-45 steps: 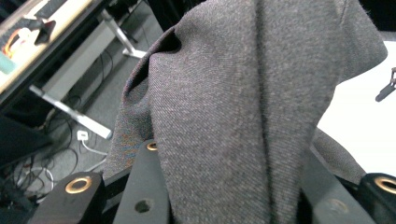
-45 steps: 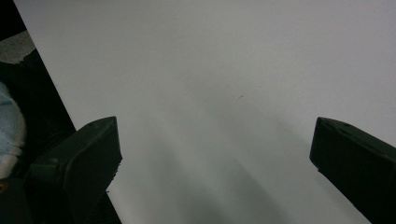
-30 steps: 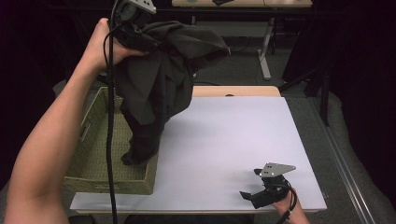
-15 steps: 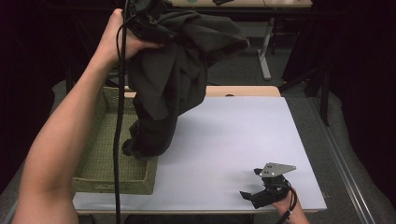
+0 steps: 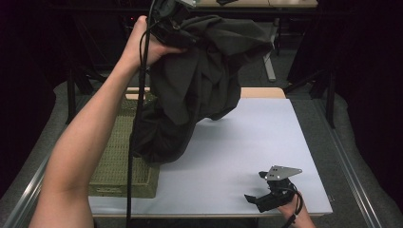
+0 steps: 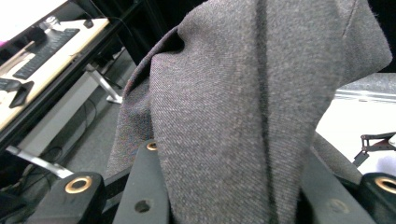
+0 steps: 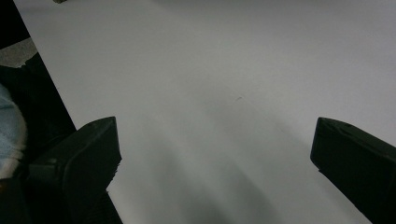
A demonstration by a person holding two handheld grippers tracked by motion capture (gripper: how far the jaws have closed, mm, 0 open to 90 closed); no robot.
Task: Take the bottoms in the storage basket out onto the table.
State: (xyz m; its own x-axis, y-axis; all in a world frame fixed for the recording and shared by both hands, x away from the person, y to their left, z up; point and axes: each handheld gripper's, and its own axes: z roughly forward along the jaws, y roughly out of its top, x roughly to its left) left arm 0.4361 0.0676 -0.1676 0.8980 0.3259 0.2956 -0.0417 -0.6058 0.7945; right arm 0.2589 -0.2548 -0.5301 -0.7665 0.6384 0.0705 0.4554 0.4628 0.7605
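One garment pinched in left gripper, top centre, lifting clear of basket. Right gripper spread, lower right. Next: lay flat on table.

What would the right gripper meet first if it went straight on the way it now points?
Probably the bare white table top. The right gripper has open jaws with nothing between them, and its own view looks along that surface. Depth is unclear, so I cannot say how soon.

matt woven cloth garment, wicker basket
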